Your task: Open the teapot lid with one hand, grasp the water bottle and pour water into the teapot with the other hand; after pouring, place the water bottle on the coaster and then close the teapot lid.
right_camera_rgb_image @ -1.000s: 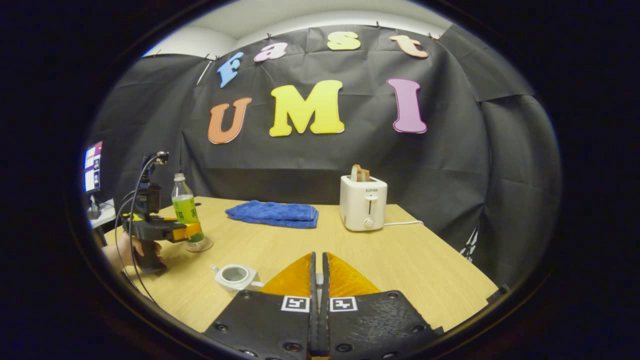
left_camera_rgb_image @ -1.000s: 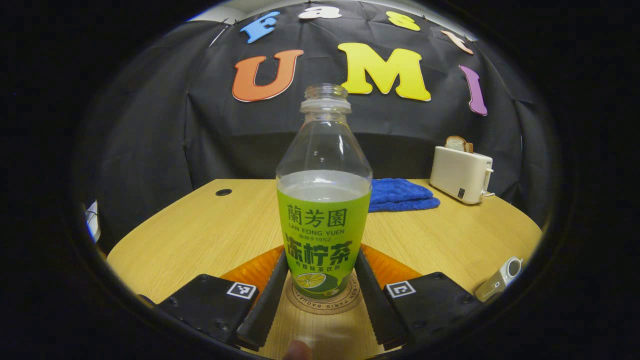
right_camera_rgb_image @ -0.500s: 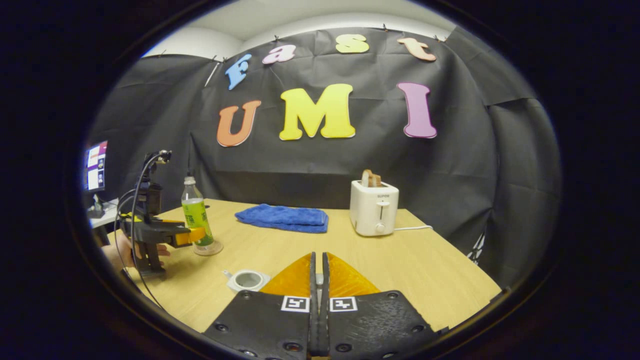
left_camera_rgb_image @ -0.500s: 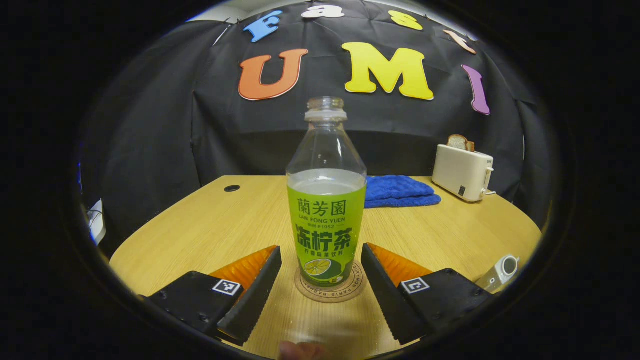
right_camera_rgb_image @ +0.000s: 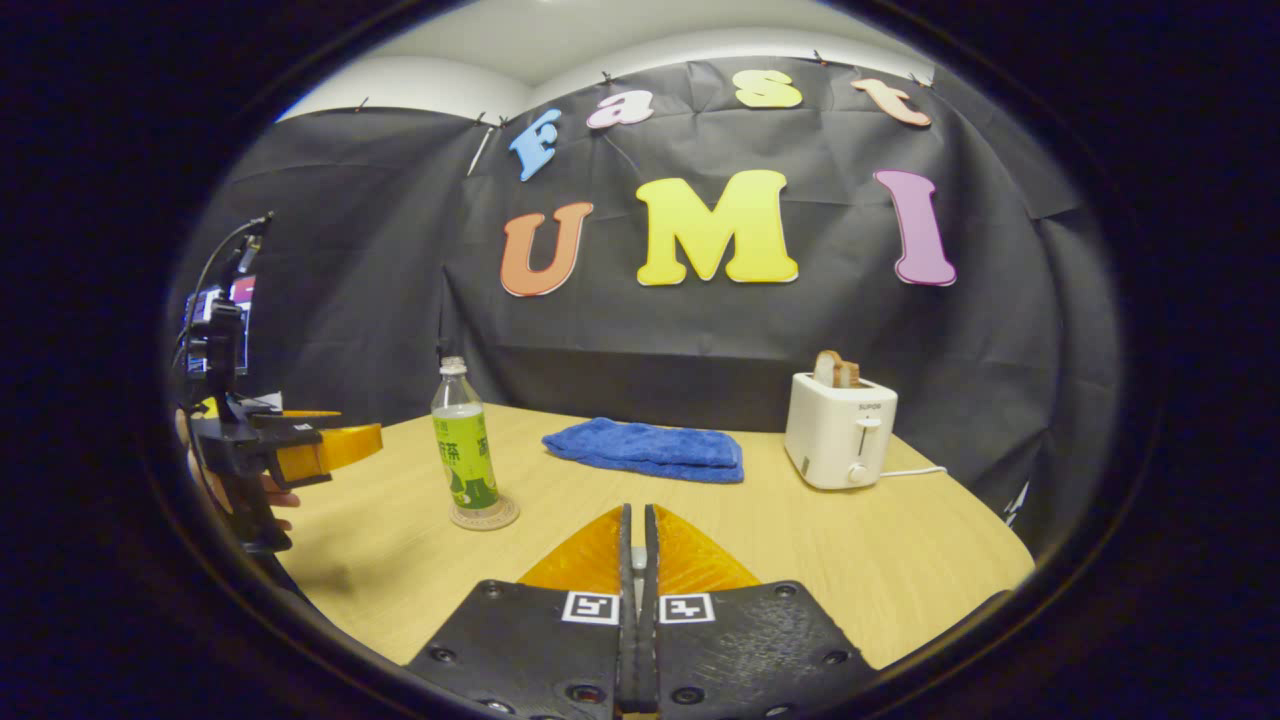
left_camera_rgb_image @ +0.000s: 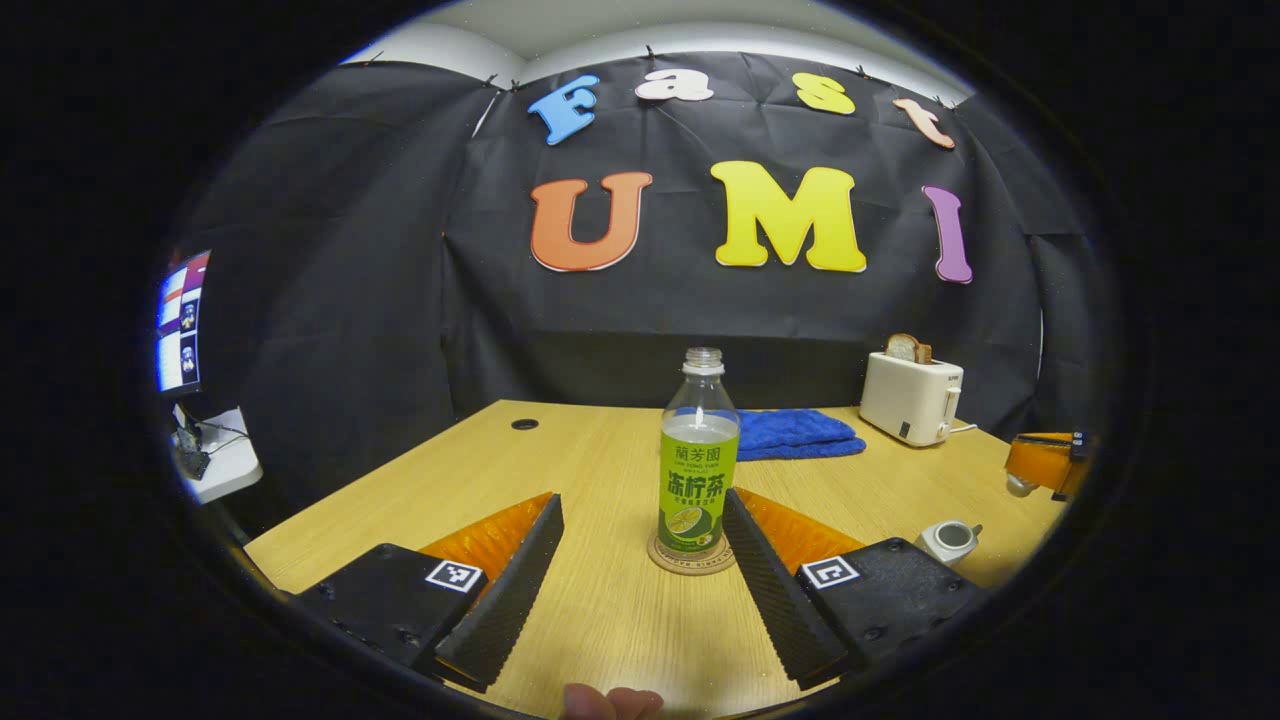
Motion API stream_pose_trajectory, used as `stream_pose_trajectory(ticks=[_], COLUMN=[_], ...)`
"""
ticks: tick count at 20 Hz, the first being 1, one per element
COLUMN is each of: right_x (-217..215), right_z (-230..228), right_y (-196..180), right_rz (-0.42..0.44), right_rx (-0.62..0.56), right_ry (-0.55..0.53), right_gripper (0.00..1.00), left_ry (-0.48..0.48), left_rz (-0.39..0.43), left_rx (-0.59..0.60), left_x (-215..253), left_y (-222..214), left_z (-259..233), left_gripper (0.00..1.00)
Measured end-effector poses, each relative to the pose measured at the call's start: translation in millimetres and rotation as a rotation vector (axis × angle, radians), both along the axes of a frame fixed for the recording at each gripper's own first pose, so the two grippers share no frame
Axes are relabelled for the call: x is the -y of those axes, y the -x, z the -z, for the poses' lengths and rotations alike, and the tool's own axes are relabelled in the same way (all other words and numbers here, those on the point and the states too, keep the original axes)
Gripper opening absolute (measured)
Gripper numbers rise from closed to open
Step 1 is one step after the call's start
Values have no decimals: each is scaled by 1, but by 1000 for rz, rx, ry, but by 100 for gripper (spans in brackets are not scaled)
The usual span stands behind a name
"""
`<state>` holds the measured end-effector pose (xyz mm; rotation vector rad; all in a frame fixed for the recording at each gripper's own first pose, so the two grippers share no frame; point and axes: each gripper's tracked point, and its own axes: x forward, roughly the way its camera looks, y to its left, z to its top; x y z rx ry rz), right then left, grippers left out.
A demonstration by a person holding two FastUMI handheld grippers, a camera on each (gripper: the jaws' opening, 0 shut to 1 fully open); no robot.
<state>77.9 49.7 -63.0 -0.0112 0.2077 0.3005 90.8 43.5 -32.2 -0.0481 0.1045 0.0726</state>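
Uncapped water bottle (left_camera_rgb_image: 699, 470) upright on coaster (left_camera_rgb_image: 690, 556), left gripper (left_camera_rgb_image: 640, 590) fingers spread, clear of it; right gripper (right_camera_rgb_image: 636, 600) fingers pressed together, contents unseen; open teapot (left_camera_rgb_image: 949, 540) near right: risk, mis-seated lid or nudged pot spilling.

The left hand-held gripper (left_camera_rgb_image: 640, 560) is showing two black blocks with small screws, each one carrying a square black-and-white marker. Ridged strips are running along the inner faces. The right hand-held gripper (right_camera_rgb_image: 637, 590) is wearing the same blocks, screws and markers. In the right gripper view, thin black cables are rising from the left one.
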Motion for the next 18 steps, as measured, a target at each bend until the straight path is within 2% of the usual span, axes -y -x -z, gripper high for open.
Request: stream_pose_trajectory(ticks=[7,18], right_x=[-22,-26], right_z=[29,53], right_y=[-10,-20], right_rz=[-37,-24], right_rx=[-46,-59], right_ry=[23,53], right_gripper=[0,2], left_ry=[-22,-24], left_rz=[-71,-73], left_rx=[49,45], left_x=[-26,-31], left_y=[37,42], left_z=[-12,-12], left_gripper=[99,100])
